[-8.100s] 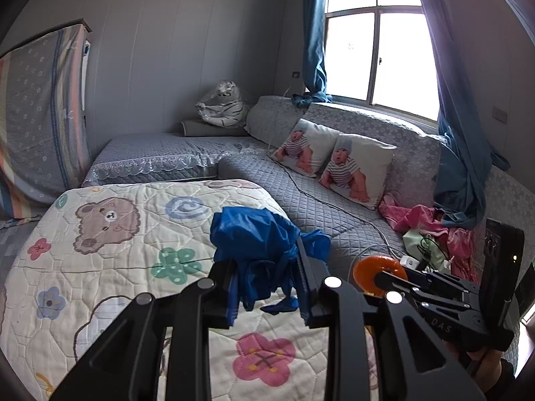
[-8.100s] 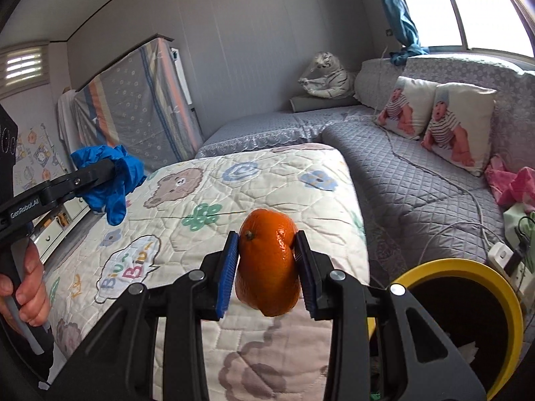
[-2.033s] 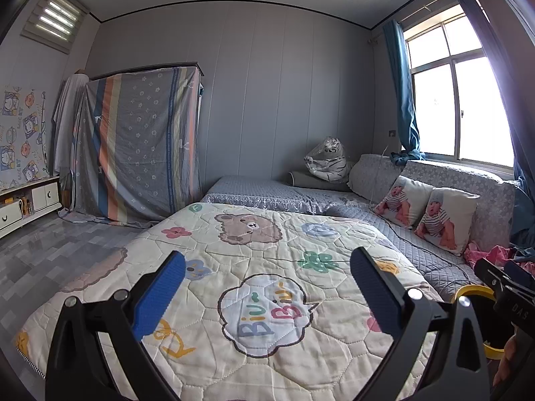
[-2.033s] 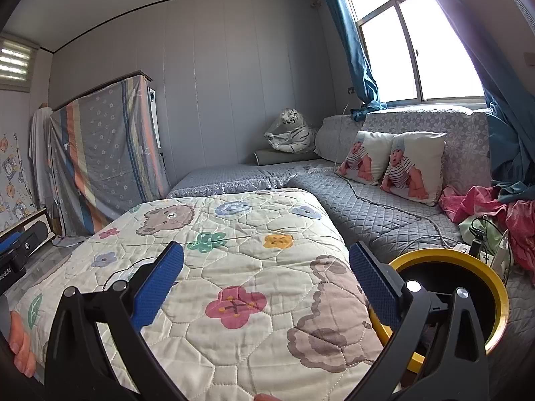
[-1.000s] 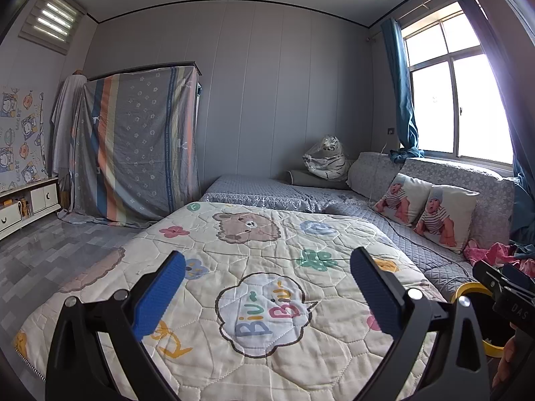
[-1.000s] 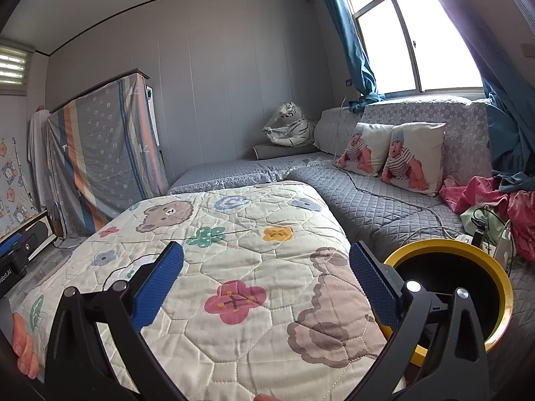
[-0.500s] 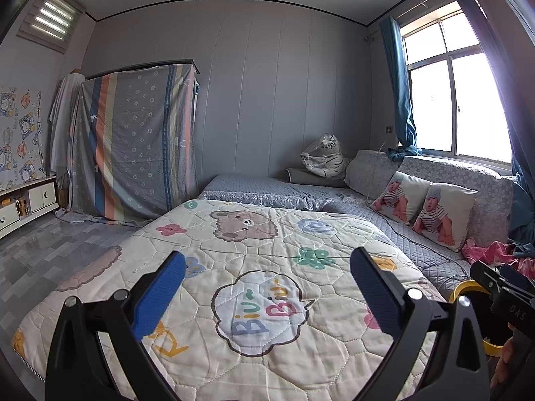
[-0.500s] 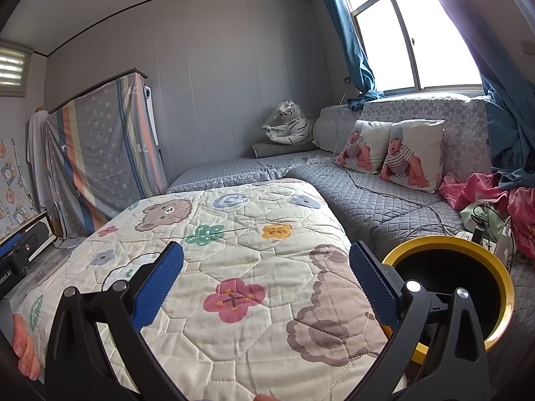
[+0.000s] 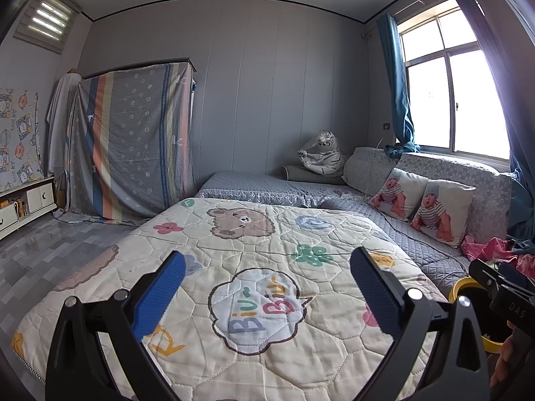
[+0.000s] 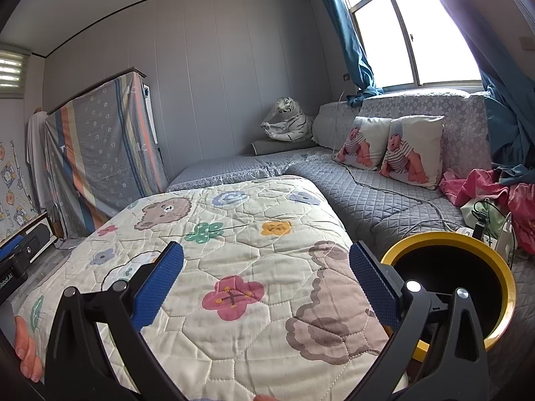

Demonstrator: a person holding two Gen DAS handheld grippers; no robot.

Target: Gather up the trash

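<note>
My left gripper (image 9: 265, 287) is wide open and empty above the cartoon quilt (image 9: 254, 234) on the bed. My right gripper (image 10: 265, 285) is wide open and empty above the same quilt (image 10: 240, 234). A yellow-rimmed black bin (image 10: 468, 244) stands just right of the right gripper, beside the bed; its inside is dark. A piece of its rim (image 9: 463, 287) shows in the left wrist view, behind the right gripper's body (image 9: 501, 287). No trash shows on the quilt.
A grey quilted sofa (image 10: 378, 187) with two baby-print pillows (image 10: 411, 147) runs along the window wall. Pink clothes (image 10: 481, 183) and cables with a power strip (image 10: 491, 227) lie behind the bin. A plush tiger (image 9: 322, 157) sits in the far corner. A draped wardrobe (image 9: 130, 140) stands left.
Eight seconds ago the left gripper held a blue glove and the right held an orange; both are now open and empty. Over the last second both views only drift slightly.
</note>
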